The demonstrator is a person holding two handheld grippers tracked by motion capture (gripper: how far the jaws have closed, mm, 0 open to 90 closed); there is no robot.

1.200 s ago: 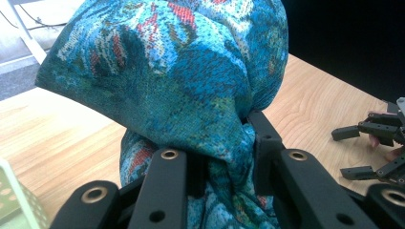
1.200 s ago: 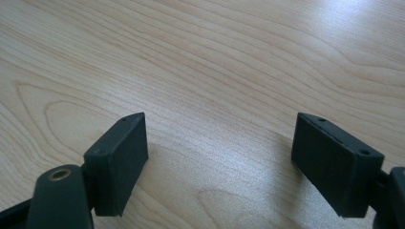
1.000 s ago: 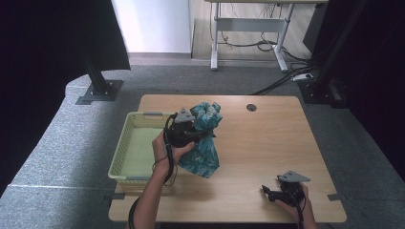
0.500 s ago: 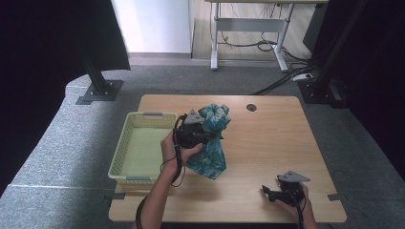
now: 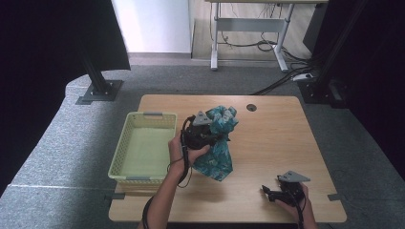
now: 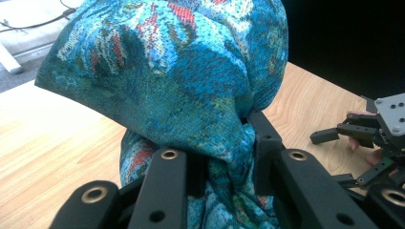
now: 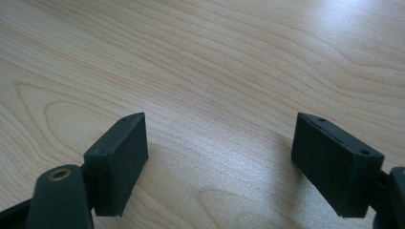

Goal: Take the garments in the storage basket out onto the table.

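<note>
A teal patterned cloth (image 5: 218, 145) with red and white flecks hangs bunched above the middle of the wooden table (image 5: 272, 138). My left gripper (image 5: 210, 138) is shut on it, and the fabric is pinched between the black jaws in the left gripper view, where the cloth (image 6: 191, 86) drapes over them. The cloth's lower end reaches down to the tabletop. My right gripper (image 5: 267, 193) rests near the table's front right edge, jaws wide apart and nothing between them. In the right gripper view its gripper (image 7: 219, 157) looks down at bare wood.
A pale yellow-green mesh basket (image 5: 125, 152) stands at the table's left side, with nothing in it. A round cable hole (image 5: 251, 107) sits near the far edge. Dark curtains and a desk frame stand beyond the table.
My left gripper has carried the cloth a little to the right, away from the basket. The right gripper has stayed where it was.
</note>
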